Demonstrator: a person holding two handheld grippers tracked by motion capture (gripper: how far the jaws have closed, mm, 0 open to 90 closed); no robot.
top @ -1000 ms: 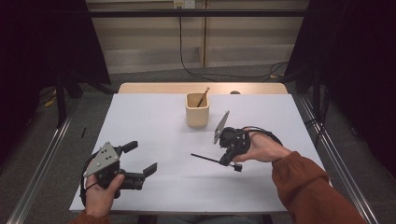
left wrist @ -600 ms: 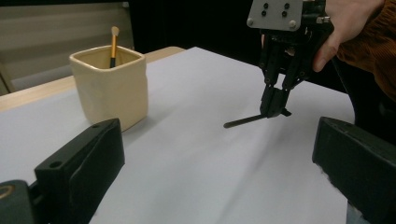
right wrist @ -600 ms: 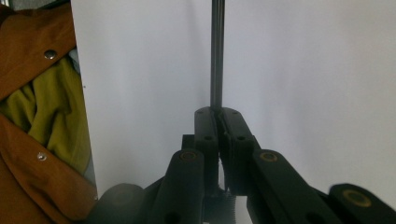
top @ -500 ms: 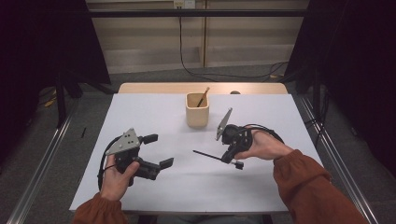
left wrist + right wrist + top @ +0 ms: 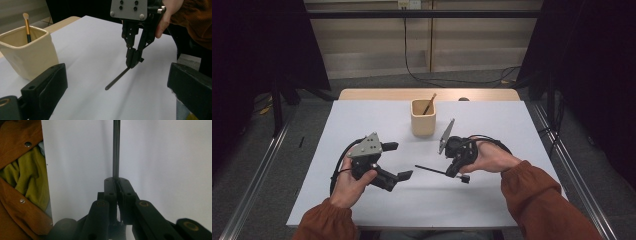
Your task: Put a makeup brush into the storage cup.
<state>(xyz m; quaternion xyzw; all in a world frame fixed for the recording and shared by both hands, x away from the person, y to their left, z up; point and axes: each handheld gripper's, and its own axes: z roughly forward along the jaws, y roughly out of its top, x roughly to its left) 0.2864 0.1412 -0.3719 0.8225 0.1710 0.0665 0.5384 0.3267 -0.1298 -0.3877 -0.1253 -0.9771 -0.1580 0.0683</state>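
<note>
Black, thin stick (image 5: 430,170) clamped by one end in the right gripper (image 5: 454,171), jaws pressed tight on it; its free end slants down to the white table sheet (image 5: 492,120), in front of the cream cup (image 5: 423,118) holding a brush (image 5: 429,104). Left gripper (image 5: 394,161) jaws wide apart, empty, facing the stick, close to its tip.

L gripper (image 5: 398,161) agape, R gripper (image 5: 450,172) clamped
</note>
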